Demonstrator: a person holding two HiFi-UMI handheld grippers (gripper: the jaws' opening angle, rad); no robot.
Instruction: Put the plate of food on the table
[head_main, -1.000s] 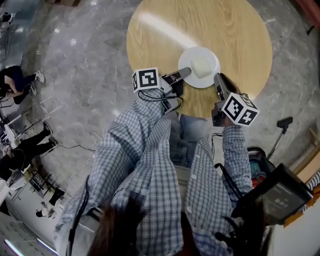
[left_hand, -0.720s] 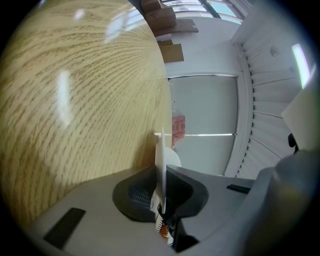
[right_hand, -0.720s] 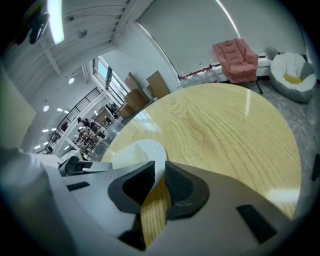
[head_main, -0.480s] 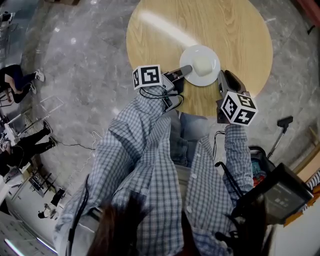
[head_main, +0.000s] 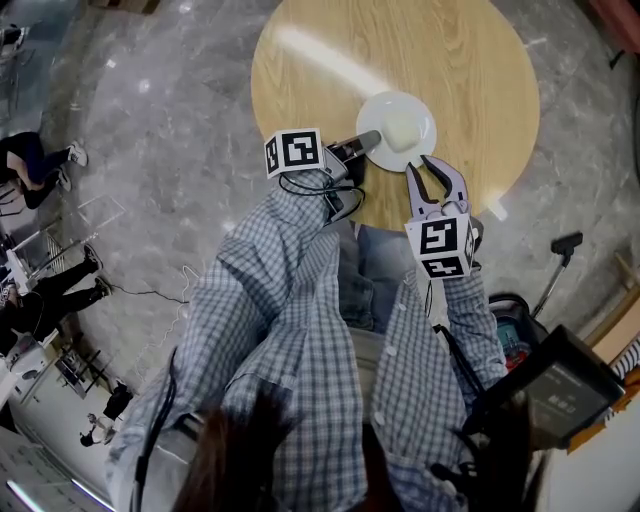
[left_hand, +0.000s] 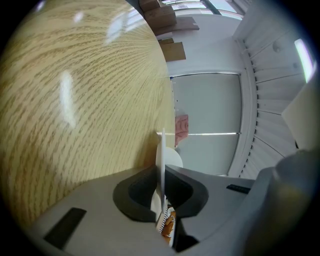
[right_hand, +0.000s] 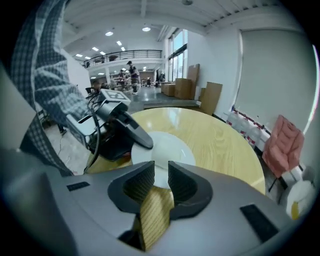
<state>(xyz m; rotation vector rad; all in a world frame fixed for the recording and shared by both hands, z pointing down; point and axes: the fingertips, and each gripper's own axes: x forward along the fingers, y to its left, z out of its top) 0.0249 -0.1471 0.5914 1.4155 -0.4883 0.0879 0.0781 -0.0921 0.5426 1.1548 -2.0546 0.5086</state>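
Note:
A white plate (head_main: 383, 108) with a pale lump of food (head_main: 403, 127) rests on the round wooden table (head_main: 470, 70), near its front edge. My left gripper (head_main: 372, 140) is shut on the plate's near-left rim; in the left gripper view the plate (left_hand: 161, 150) stands edge-on between the closed pads. My right gripper (head_main: 428, 172) hangs just short of the plate's near edge, open, with nothing between its fingers. In the right gripper view the plate (right_hand: 167, 145) lies just beyond that open gripper (right_hand: 161, 175), and the left gripper (right_hand: 142, 140) reaches onto the rim from the left.
The table's front edge (head_main: 390, 222) is close to the person's legs. Grey marble floor surrounds the table. A black-handled tool (head_main: 562, 255) stands on the floor at the right. People stand far left (head_main: 40, 160). A pink chair (right_hand: 282, 145) and cardboard boxes (right_hand: 197, 80) lie beyond the table.
My right gripper has come off the plate's right rim, drawn back toward the person and rolled over. The left gripper and the plate have stayed put.

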